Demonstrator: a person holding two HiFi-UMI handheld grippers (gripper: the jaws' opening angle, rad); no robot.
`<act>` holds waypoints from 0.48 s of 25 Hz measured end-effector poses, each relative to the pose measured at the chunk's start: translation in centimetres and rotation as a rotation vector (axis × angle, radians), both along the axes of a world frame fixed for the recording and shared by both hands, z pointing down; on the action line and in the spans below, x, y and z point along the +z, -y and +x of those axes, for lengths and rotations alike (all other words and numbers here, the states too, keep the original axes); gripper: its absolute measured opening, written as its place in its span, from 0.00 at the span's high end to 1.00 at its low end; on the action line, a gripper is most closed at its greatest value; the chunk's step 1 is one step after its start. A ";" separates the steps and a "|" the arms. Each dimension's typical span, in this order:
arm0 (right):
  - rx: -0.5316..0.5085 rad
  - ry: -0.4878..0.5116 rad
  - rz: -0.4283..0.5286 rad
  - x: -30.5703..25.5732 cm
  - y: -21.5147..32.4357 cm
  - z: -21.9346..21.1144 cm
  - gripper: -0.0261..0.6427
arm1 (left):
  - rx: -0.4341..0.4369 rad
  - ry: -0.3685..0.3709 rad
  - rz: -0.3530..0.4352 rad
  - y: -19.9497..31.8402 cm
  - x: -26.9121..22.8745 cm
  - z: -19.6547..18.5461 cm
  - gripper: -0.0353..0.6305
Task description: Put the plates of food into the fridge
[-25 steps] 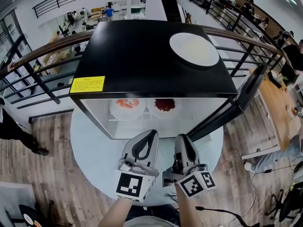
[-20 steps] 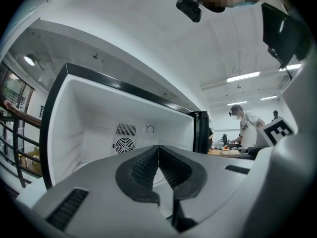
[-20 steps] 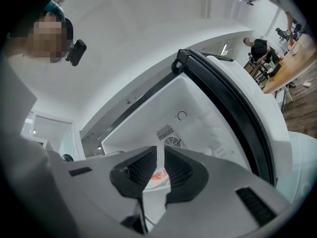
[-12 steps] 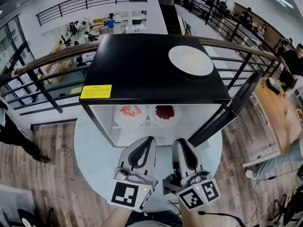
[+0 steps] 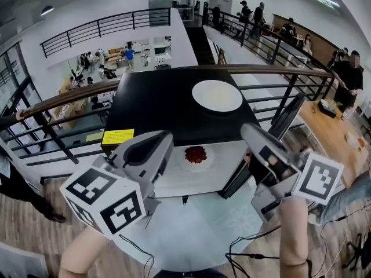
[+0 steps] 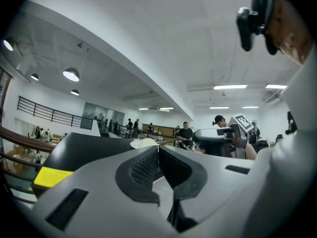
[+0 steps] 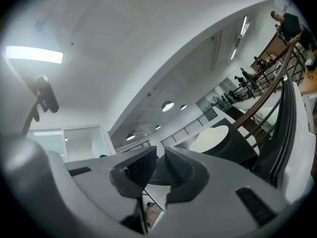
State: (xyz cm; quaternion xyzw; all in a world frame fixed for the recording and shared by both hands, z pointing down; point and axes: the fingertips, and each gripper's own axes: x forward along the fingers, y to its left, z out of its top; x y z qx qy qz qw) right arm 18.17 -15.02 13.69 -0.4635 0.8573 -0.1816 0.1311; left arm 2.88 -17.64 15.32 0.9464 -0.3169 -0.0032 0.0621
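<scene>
White surface (image 5: 191, 236) carries the open fridge (image 5: 168, 106) mid-frame; my left tool (image 5: 164, 139) is closed, my right tool (image 5: 248, 131) slightly parted, both empty.

Head view looks down; gripper views skim the fridge (image 5: 165, 106).

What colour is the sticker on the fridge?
Yellow; the sticker shows best in the head view.
</scene>
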 end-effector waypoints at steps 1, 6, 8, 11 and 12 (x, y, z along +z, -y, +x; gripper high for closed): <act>0.008 0.004 -0.052 -0.4 1.1 1.1 0.88 | -0.001 0.026 -0.047 1.5 -0.4 0.0 0.94; 0.049 0.174 -0.383 0.9 8.1 5.6 0.88 | -0.040 0.142 -0.312 9.1 -0.4 2.2 0.93; 0.021 0.169 -0.475 1.1 10.3 6.5 0.88 | -0.048 0.189 -0.394 11.5 -0.6 3.3 0.93; -0.044 0.178 -0.572 0.8 12.9 7.6 0.87 | 0.000 0.196 -0.532 14.4 -1.1 5.1 0.93; -0.065 0.187 -0.597 0.9 13.6 8.0 0.87 | 0.025 0.197 -0.584 15.1 -0.8 5.8 0.93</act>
